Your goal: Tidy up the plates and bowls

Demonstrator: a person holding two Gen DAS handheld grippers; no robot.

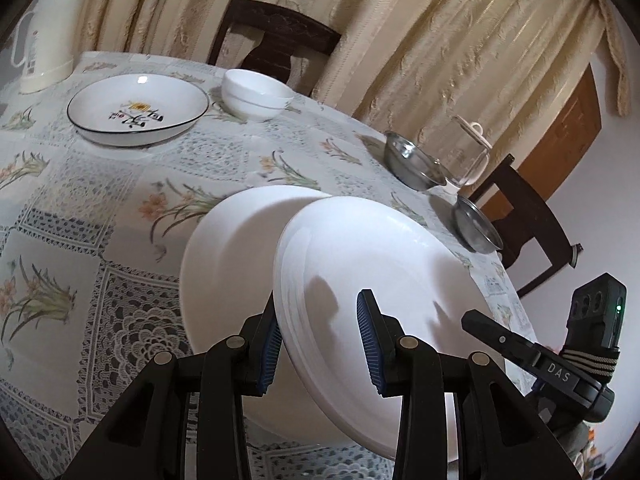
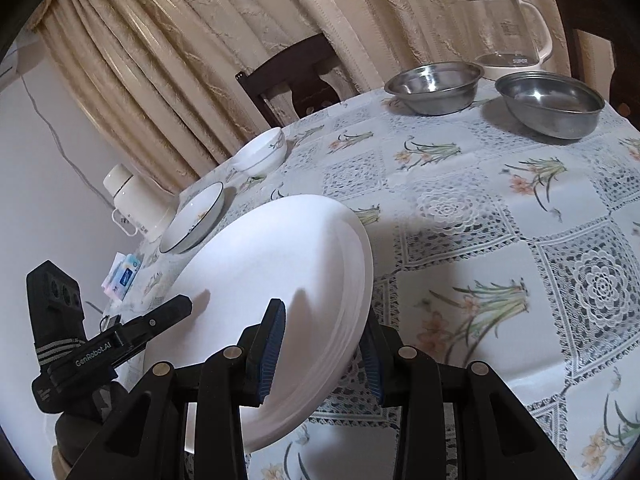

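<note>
Both grippers, left gripper [image 1: 320, 344] and right gripper [image 2: 320, 350], pinch one white plate [image 1: 376, 280] by its rim, tilted above the second plate [image 1: 232, 260] at ten o'clock, seemingly for stacking.

The white plates [image 1: 380, 280] look smooth and matt beside two shiny steel bowls [image 2: 434, 86]. A glossy printed cloth [image 2: 480, 208] covers the table. The jug [image 2: 508, 28] is clear glass, the chair [image 1: 276, 40] dark wood, and the curtain [image 1: 400, 32] woven, slightly sheeny fabric.
</note>
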